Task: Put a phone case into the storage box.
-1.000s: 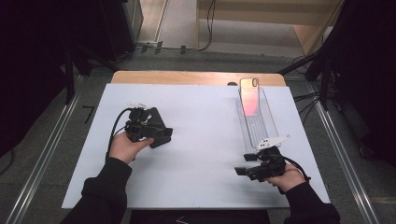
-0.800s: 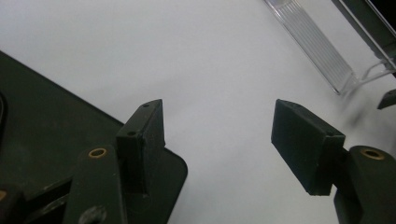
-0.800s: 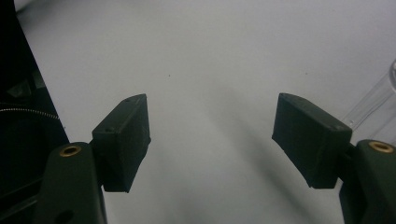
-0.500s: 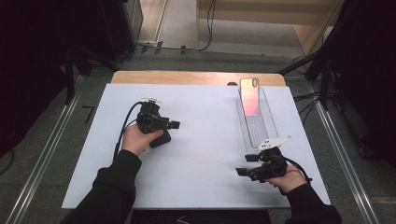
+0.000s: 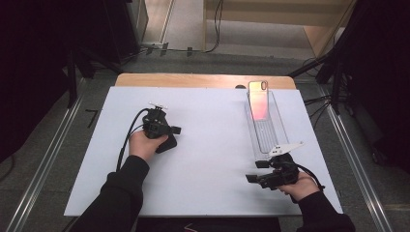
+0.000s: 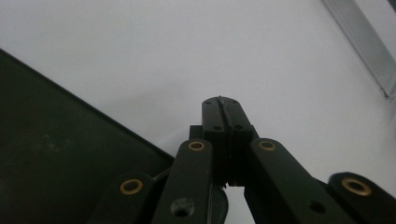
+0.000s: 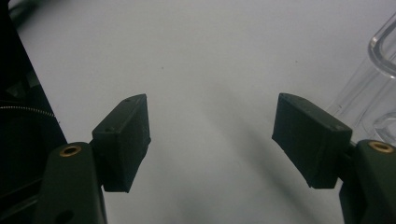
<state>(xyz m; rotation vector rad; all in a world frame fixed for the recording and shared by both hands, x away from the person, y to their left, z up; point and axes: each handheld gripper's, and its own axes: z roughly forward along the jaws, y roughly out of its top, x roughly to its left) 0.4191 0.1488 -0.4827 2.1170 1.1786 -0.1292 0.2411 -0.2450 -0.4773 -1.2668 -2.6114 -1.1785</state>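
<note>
The black slab (image 5: pixel 168 143) lies flat on the white tabletop (image 5: pixel 212 159), just beside the left gripper (image 6: pixel 221 105) and on its left. Its long edge runs slantwise past the jaws. These have just been closing and now meet on nothing. The right gripper (image 7: pixel 212 135) is well apart, wide and empty, near the clear tray (image 5: pixel 270 140) where a phone (image 5: pixel 258 99) leans. Dark floor surrounds the table.

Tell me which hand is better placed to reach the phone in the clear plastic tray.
Right: the right gripper sits beside the near end of the clear plastic tray holding the phone, fingers open.
</note>
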